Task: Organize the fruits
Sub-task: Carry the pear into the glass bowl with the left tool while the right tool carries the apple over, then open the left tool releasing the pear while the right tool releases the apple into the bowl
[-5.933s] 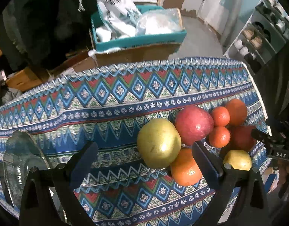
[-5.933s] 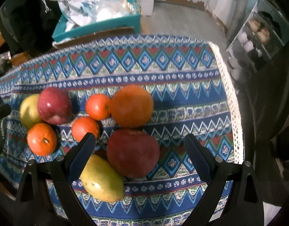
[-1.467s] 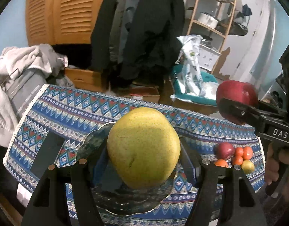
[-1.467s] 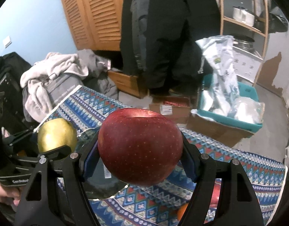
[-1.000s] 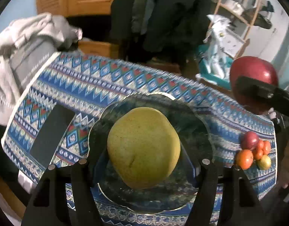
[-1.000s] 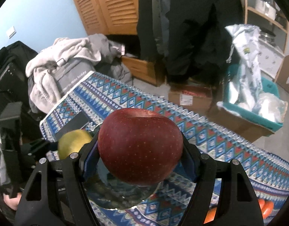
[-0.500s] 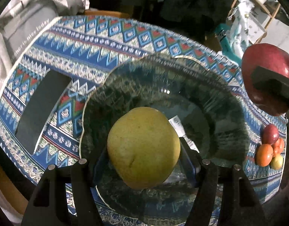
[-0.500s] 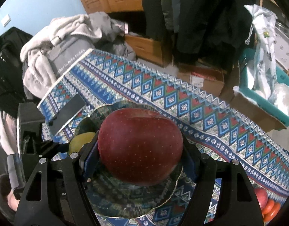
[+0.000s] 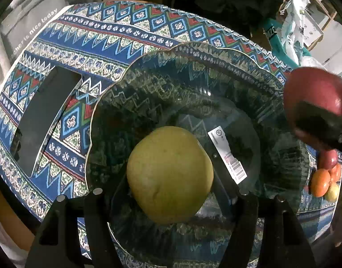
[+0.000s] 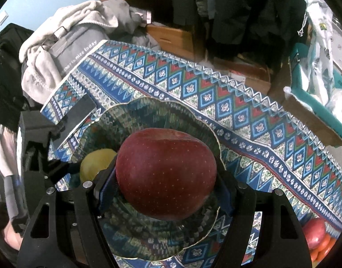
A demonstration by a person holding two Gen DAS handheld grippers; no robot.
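Left gripper (image 9: 171,174) is clamped on the yellow-green fruit (image 9: 169,174), pads on its widest sides, pointing steeply down over the glass plate (image 9: 148,71); can't tell if the fruit touches the glass yet. Right gripper (image 10: 166,176) is clamped on the red apple (image 10: 166,174) the same way, at the equator, above the plate's right half.

Handling, as a guess: both fruits look firm, round and fairly hefty w/ smooth skin, so they could roll once let go. A mid-girth grip looks right; a harder squeeze may bruise. The plate looks thin, hard and breakable, w/ a label showing through the base, so fruit should be set down softly, not dropped.

Outward: plate sits on the patterned tablecloth (image 9: 108,33), a dark phone (image 9: 43,116) just left of it. Remaining fruit pile (image 9: 324,178) lies well apart at the cloth's right end.
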